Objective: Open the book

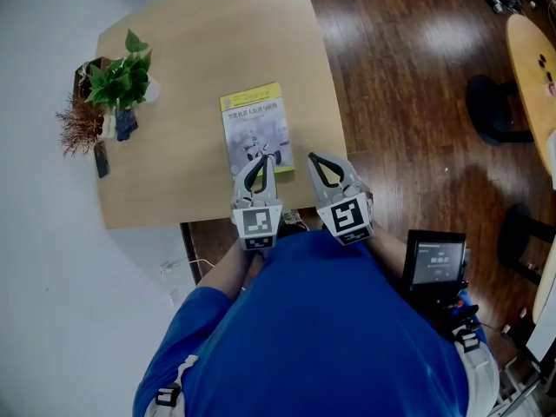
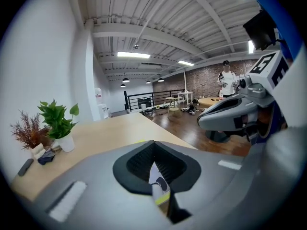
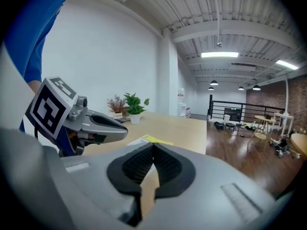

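1. Closest in, the person's blue shirt filled the bottom of the head view. A small screen device sat behind the right gripper, off to its outer side.
2. The left gripper had its jaws fully closed, tips meeting, with nothing pinched between them. The oval gap behind the tips just let a bit of printed cover peek through from below.
3. Same deal for the right gripper: tips together, holding nothing, only bare tabletop showing through its gap. It sat right beside the left one, and both pointed away from the person and tipped down a little.
4. The book lay flat and closed on the table, cover up, with a yellow-green band along its far end. The left gripper's tips hung over its near edge, though I couldn't tell if they actually touched it. Seen from the right gripper, the book's near corner was just to the left of its tips.
5. The table, light wood, stretched out ahead of both grippers, with its near edge pretty much under them.
6. Further ahead, left of the left gripper, stood a potted plant, some dried reddish twigs and a small dark flat object.
7. Out past the right gripper's right side was dark wood floor.
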The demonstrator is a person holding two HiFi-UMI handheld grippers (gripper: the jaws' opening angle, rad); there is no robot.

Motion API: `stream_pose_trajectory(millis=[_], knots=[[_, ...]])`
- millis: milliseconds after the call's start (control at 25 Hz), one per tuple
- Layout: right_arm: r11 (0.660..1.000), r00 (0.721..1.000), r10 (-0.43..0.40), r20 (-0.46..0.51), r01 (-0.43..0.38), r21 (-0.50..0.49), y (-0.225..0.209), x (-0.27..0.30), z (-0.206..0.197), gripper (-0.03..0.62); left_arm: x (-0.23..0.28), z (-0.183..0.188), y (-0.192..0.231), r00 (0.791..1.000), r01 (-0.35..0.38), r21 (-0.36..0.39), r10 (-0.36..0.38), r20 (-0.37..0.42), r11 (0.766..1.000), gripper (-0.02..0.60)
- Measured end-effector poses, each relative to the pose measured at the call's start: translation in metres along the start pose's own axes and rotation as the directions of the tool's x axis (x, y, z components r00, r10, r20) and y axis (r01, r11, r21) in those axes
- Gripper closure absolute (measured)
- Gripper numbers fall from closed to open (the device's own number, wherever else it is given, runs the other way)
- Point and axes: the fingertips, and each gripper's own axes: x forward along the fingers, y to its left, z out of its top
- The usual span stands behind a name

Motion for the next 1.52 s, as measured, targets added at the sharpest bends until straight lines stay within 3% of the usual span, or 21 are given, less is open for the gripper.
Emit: stream_pose_trajectory(millis=[280,560,600,680,840,1080,1360,1520], knots=[[0.997,0.998,0.056,-0.017,-0.055,0.053,-0.019,0.013,-0.021,0.591,0.040,-0.016,-0.022,0.995,0.008,0.006,-0.008,-0.096,1.000,0.574],[0.993,0.996,0.087,-0.031,-0.084,0.086,-0.034,0.022,-0.039,0.591,0.071,-0.042,-0.032,0.971,-0.015,0.043,0.024,-0.238,0.999,0.570],[0.992,0.996,0.089,-0.033,-0.086,0.089,-0.036,0.023,-0.041,0.591,0.077,-0.048,-0.035,0.967,-0.006,0.036,0.015,-0.253,0.999,0.518],[0.992,0.995,0.090,-0.037,-0.087,0.095,-0.041,0.024,-0.044,0.591,0.086,-0.057,-0.039,0.959,-0.005,0.021,0.010,-0.283,1.000,0.474],[0.991,0.995,0.092,-0.047,-0.086,0.102,-0.050,0.021,-0.051,0.591,0.103,-0.070,-0.039,0.938,-0.039,0.025,0.045,-0.345,0.999,0.408],[0.990,0.995,0.089,-0.054,-0.083,0.114,-0.065,0.017,-0.059,0.591,0.121,-0.084,-0.035,0.900,-0.099,0.067,0.118,-0.421,0.993,0.377],[0.989,0.994,0.094,-0.056,-0.087,0.123,-0.077,0.016,-0.064,0.591,0.133,-0.099,-0.036,0.851,-0.133,0.096,0.163,-0.500,0.987,0.379],[0.988,0.994,0.100,-0.053,-0.093,0.126,-0.083,0.016,-0.063,0.591,0.133,-0.102,-0.033,0.833,-0.151,0.100,0.181,-0.523,0.983,0.388]])
